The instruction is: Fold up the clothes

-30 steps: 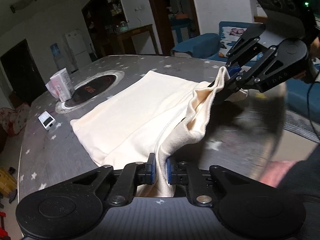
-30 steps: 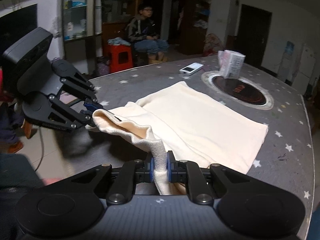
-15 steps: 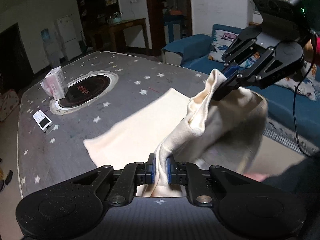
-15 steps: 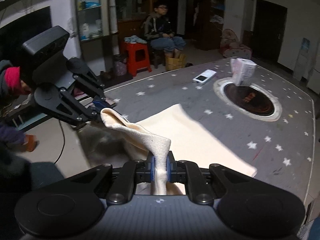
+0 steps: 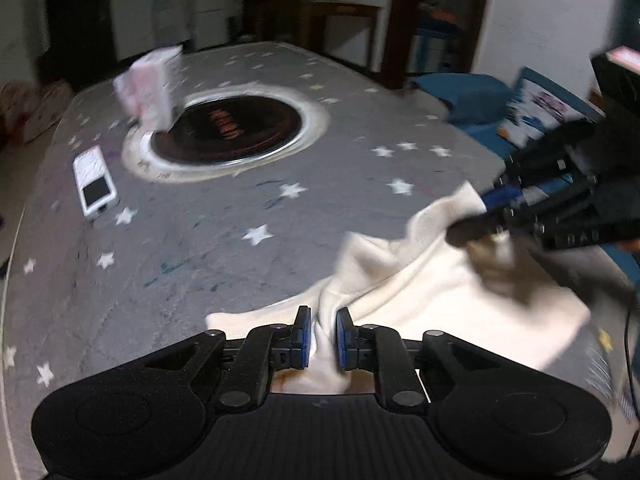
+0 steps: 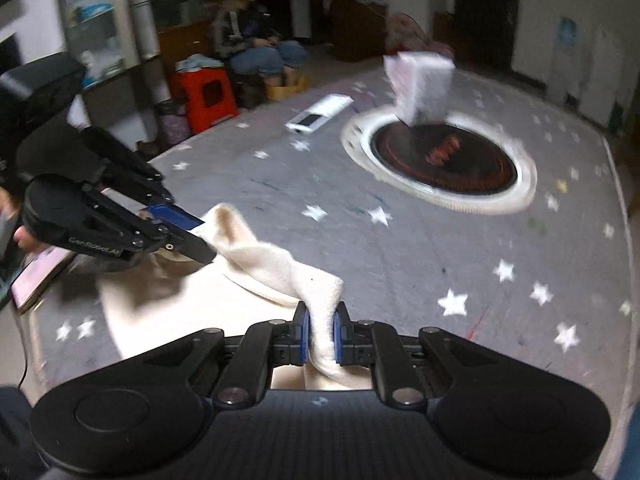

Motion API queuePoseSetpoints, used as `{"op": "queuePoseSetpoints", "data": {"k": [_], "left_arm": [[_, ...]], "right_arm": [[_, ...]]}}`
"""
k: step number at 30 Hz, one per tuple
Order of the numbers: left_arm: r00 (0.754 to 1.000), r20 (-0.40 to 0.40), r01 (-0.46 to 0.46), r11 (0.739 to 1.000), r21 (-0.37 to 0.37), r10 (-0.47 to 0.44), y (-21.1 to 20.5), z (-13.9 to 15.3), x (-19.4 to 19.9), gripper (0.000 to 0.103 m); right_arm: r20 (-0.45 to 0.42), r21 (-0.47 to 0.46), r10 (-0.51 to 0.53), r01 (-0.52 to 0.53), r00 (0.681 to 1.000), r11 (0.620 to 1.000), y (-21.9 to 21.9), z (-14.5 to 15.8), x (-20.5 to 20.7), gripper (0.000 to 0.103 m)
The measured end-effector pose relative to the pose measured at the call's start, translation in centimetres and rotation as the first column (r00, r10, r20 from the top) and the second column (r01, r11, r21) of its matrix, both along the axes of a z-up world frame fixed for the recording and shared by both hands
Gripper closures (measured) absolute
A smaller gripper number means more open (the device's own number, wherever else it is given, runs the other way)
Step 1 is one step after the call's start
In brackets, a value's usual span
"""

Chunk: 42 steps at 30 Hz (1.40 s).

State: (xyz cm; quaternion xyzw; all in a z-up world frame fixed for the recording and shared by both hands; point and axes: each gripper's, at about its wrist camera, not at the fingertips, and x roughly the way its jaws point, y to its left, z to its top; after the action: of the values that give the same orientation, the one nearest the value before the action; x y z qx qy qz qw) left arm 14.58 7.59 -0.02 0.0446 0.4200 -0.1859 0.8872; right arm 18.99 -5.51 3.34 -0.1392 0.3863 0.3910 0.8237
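A cream garment hangs bunched between both grippers over the near edge of the grey star-patterned table. At the bottom of the left wrist view, my left gripper is shut on one fold of it. My right gripper pinches the other end at the right. In the right wrist view the right gripper is shut on a thick roll of the garment. The left gripper holds the far end at the left. Both views are blurred by motion.
A round black cooktop is set into the table, with a tissue pack on its rim and a white remote beside it. A seated person, a red stool and a blue sofa lie beyond. A phone lies at the left edge.
Both grippers have swung with the garment still held. It no longer lies spread over the table but is gathered near the edge, and the tabletop around the cooktop is now uncovered.
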Motion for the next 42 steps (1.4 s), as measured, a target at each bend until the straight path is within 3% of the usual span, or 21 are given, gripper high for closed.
{"op": "queuePoseSetpoints", "data": {"k": [4,10,12,15,21,26,33,42], "left_arm": [[0.997,0.017,-0.071,0.997,-0.016,0.071,1.2,-0.5,0.4,0.074],[0.982,0.089,-0.168,0.986,-0.002,0.168,2.2,0.2,-0.3,0.074],[0.974,0.139,-0.186,0.982,0.022,0.181,1.9,1.0,-1.2,0.075],[0.974,0.169,-0.151,0.989,-0.001,0.149,1.2,1.8,-3.1,0.075],[0.99,0.104,-0.094,0.996,0.011,0.092,-0.5,-0.1,-6.3,0.075],[0.992,0.078,-0.107,0.994,0.033,0.104,-0.1,-1.6,-7.7,0.076],[0.989,0.053,-0.141,0.99,-0.02,0.142,1.4,-1.0,-7.3,0.075],[0.981,0.095,-0.165,0.984,-0.071,0.171,0.1,0.1,-4.4,0.075]], "right_arm": [[-0.028,0.034,-0.089,0.089,0.996,0.995,-0.6,-2.2,1.1,0.082],[0.05,0.079,-0.234,0.23,0.971,0.97,-1.9,-1.6,0.9,0.081],[0.074,0.089,-0.219,0.212,0.973,0.973,-1.6,-1.0,0.2,0.081],[0.066,0.099,-0.154,0.147,0.986,0.984,-0.2,-0.4,-0.6,0.081],[-0.013,0.096,-0.066,0.067,0.998,0.993,4.6,-2.0,0.0,0.084],[-0.01,0.063,-0.072,0.073,0.997,0.995,7.6,-3.8,0.6,0.085],[-0.028,0.117,-0.1,0.103,0.995,0.988,7.1,-3.2,1.1,0.085],[0.022,0.068,-0.182,0.181,0.983,0.981,3.0,-2.4,-0.8,0.086]]}}
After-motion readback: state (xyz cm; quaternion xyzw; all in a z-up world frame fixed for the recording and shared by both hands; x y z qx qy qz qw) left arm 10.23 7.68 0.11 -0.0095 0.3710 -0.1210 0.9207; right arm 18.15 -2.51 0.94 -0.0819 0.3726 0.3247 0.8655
